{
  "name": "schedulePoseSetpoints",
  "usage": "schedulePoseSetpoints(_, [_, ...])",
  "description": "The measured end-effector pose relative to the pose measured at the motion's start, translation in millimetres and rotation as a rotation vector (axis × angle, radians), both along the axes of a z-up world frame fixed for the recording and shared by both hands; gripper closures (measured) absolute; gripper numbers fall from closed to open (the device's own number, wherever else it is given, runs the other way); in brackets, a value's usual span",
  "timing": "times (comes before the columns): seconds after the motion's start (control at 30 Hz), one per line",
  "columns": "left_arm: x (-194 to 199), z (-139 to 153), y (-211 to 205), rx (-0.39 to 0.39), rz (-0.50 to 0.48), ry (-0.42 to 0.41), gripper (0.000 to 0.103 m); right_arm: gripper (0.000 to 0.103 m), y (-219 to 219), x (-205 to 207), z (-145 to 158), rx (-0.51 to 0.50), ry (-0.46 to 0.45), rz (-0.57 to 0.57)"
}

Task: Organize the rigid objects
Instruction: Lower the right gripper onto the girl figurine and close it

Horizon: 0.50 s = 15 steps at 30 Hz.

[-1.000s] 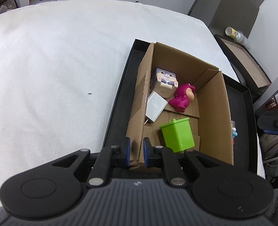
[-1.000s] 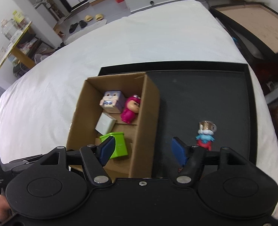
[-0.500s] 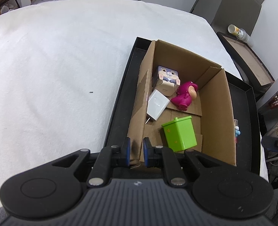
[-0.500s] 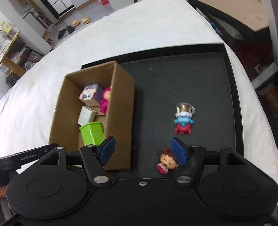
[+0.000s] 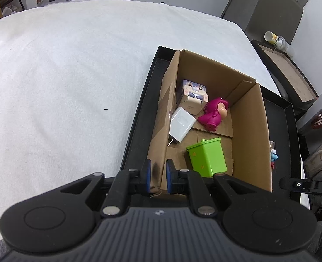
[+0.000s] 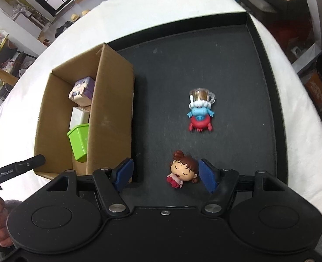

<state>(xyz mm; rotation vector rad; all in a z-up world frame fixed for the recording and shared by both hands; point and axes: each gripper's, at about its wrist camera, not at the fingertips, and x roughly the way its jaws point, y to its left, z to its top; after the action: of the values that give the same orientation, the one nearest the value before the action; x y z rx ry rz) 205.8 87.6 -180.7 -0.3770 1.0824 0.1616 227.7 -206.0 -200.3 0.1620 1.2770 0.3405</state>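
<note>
A cardboard box (image 5: 250, 131) (image 6: 113, 100) stands at the left of a black tray (image 6: 226, 65). It holds a green bin (image 5: 206, 158) (image 6: 79, 140), a white charger (image 5: 181, 124), a pink figure (image 5: 214, 114) and a purple bunny cube (image 5: 192, 96) (image 6: 82, 90). My left gripper (image 5: 157, 178) is shut on the box's near left wall. My right gripper (image 6: 165, 174) is open above the tray, with a brown-haired girl figure (image 6: 182, 171) between its fingers. A blue and red figure with a mug (image 6: 201, 112) lies farther out.
The tray sits on a white cloth-covered table (image 5: 62, 87). Beyond the table's far right stand a dark cabinet (image 5: 263, 6) and another tray with a cup (image 5: 274, 39). Shoes lie on the floor far off.
My right gripper has moved right, away from the box and over the tray floor, bringing the girl figure between its open fingers. My left gripper has stayed shut on the box wall.
</note>
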Motion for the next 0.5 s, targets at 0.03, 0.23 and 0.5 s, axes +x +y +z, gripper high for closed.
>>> schedulePoseSetpoints(0.03, [0.2, -0.1, -0.3, 0.002, 0.000, 0.002, 0.090, 0.037, -0.1, 0.8, -2.6, 0.000, 0.005, 0.000])
schedulePoseSetpoints(0.23, [-0.2, 0.6, -1.5, 0.007, -0.002, -0.001, 0.090, 0.037, 3.2, 5.0, -14.9, -0.024, 0.020, 0.004])
schedulePoseSetpoints(0.5, [-1.3, 0.8, 1.7, -0.010, 0.006, -0.008, 0.090, 0.047, 14.9, 9.4, -44.4, -0.098, 0.067, 0.027])
